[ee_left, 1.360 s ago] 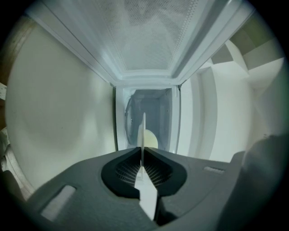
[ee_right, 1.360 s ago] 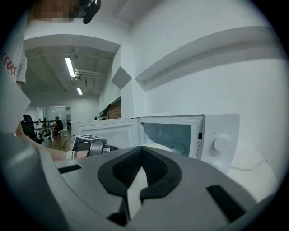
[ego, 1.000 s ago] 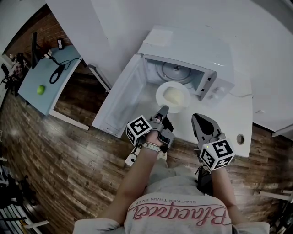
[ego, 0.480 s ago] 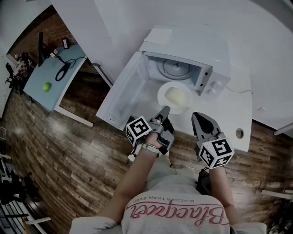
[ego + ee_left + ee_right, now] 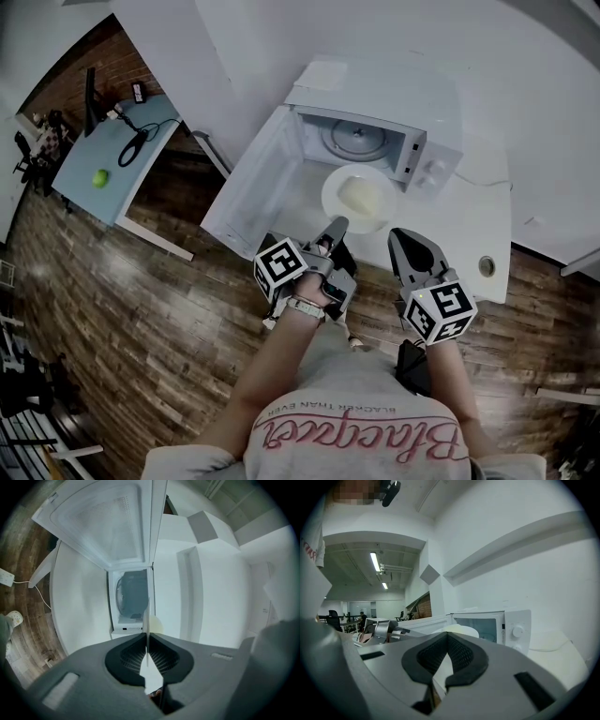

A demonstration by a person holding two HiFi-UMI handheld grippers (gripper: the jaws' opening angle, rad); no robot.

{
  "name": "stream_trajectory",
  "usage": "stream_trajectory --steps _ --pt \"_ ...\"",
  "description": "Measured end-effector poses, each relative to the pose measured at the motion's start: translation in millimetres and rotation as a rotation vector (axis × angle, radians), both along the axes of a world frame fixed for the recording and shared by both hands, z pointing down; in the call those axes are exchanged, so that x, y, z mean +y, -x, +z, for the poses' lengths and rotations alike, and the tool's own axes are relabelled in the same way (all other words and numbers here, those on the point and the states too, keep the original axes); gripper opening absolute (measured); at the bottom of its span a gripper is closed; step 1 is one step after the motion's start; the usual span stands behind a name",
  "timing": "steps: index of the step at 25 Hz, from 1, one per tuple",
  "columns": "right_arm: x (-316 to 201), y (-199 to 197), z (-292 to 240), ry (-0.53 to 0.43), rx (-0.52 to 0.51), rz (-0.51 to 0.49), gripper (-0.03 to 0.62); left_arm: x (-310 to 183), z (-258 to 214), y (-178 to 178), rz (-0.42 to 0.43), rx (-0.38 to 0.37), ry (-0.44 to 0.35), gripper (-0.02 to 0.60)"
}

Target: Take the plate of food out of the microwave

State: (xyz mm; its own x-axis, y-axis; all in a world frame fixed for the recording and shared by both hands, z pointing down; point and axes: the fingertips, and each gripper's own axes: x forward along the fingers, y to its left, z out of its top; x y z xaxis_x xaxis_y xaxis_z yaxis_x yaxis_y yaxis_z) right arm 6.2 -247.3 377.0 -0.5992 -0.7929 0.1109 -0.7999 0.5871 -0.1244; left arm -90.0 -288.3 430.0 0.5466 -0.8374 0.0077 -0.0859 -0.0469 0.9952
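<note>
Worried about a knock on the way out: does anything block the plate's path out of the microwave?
Nothing visible does. The plate, gripped by the left gripper, sits before the microwave; its door stands wide open, off to one side.

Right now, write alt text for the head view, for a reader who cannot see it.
Seen from above, the left gripper holds a white plate of pale food by its near rim, jaws shut on it, just outside the open microwave on a white counter. The right gripper hovers beside the plate, jaws shut and empty.
</note>
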Motion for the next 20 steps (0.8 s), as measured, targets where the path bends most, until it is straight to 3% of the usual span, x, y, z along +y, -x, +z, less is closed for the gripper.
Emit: stream_trajectory --steps 20 --pt "-8 4 -42 -0.054 -0.023 0.080 0.011 2 -44 6 0.047 0.005 -0.033 0.018"
